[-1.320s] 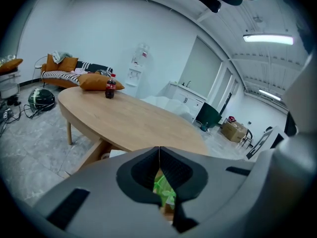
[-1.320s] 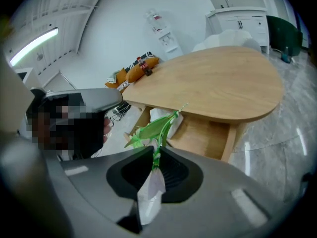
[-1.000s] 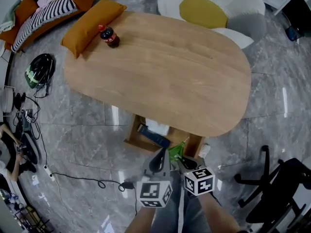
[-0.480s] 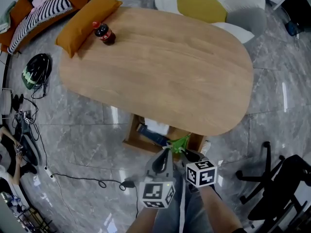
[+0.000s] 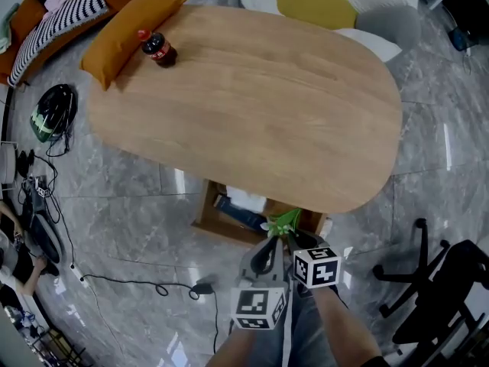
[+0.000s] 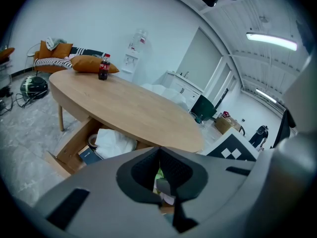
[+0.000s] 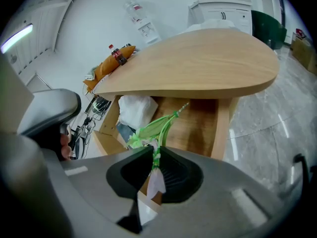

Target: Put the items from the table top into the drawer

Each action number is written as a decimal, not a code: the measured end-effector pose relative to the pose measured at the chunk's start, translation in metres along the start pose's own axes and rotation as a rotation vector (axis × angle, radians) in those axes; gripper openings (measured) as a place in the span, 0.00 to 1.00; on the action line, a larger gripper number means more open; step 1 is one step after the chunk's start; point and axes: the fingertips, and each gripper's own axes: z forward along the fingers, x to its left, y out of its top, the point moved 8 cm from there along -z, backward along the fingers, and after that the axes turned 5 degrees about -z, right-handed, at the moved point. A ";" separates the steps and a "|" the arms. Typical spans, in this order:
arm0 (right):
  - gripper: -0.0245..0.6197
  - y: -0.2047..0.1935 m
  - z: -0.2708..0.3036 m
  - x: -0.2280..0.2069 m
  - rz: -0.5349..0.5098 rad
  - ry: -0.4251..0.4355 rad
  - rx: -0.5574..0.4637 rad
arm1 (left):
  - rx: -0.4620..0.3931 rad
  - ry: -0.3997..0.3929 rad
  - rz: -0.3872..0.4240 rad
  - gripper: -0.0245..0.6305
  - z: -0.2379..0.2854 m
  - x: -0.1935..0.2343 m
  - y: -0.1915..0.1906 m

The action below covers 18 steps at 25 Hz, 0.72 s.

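Since the right hand-held gripper (image 5: 289, 235) only pinched the green sprig (image 7: 157, 127) by its thin stem over the open drawer (image 5: 205, 207), it could've slipped onto the floor (image 5: 137, 228); left hand-held gripper (image 5: 268, 241) sat pressed together.

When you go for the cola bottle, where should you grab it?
Probably round the middle of the cola bottle, coming in from the bare table side: it stands upright, and the orange cushion crowds its far side.
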 end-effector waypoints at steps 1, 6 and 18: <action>0.10 0.000 0.001 -0.001 0.004 -0.003 -0.003 | 0.000 0.008 -0.008 0.05 0.000 0.002 -0.001; 0.11 0.001 0.007 -0.008 0.025 -0.019 -0.003 | -0.005 0.043 -0.042 0.05 0.002 0.007 -0.003; 0.24 0.003 0.014 -0.009 0.040 -0.011 -0.003 | -0.010 0.066 -0.058 0.05 0.010 0.009 -0.002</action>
